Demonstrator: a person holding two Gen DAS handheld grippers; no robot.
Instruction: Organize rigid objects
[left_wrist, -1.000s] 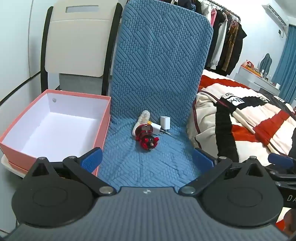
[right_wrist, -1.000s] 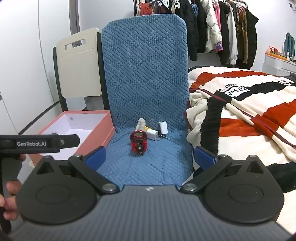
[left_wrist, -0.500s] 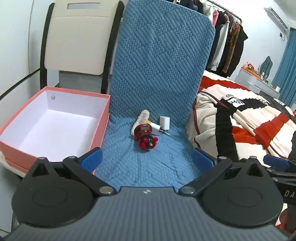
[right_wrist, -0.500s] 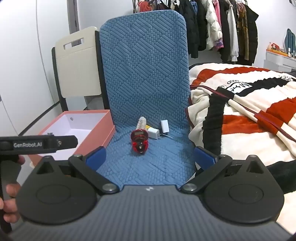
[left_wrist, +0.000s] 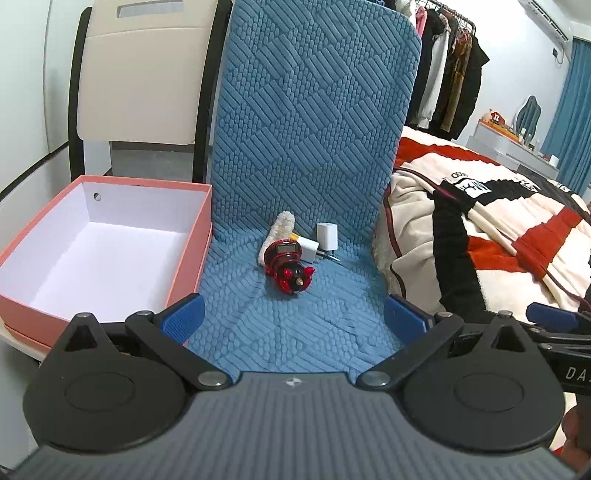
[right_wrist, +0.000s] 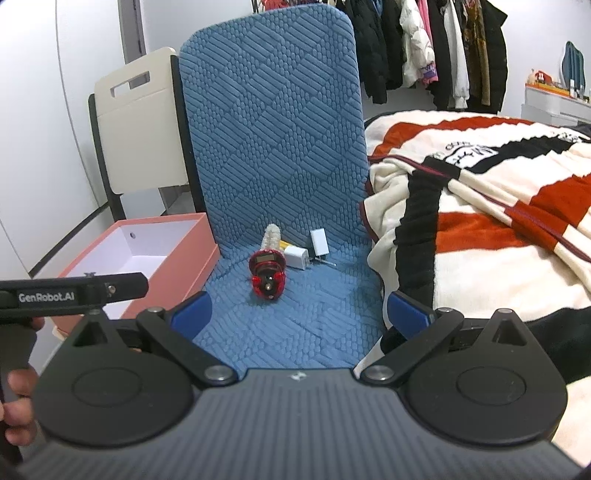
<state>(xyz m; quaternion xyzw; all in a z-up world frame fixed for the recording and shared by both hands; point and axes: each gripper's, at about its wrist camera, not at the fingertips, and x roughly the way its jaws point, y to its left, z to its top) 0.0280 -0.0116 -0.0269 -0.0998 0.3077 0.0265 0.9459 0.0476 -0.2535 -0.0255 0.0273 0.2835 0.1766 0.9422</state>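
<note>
From my left gripper (left_wrist: 293, 315), jaws spread wide and holding nothing, the red toy (left_wrist: 287, 263) lies at twelve o'clock on the blue cushion (left_wrist: 280, 325); the empty pink box (left_wrist: 92, 251) waits at ten. From my right gripper (right_wrist: 301, 310), also wide and empty, the toy (right_wrist: 266, 275) seems round, so I should straddle its middle squarely.

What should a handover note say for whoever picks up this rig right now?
Left gripper: jaws open, holding nothing. Right gripper: jaws open, holding nothing.
On the blue textured seat cushion, clustered near the backrest: red and black round gadget, cream fuzzy roll, two white plug adapters.
Open pink cardboard box, left of the cushion, holds nothing.
Done: nothing yet. Left: probably move every item into the box.
</note>
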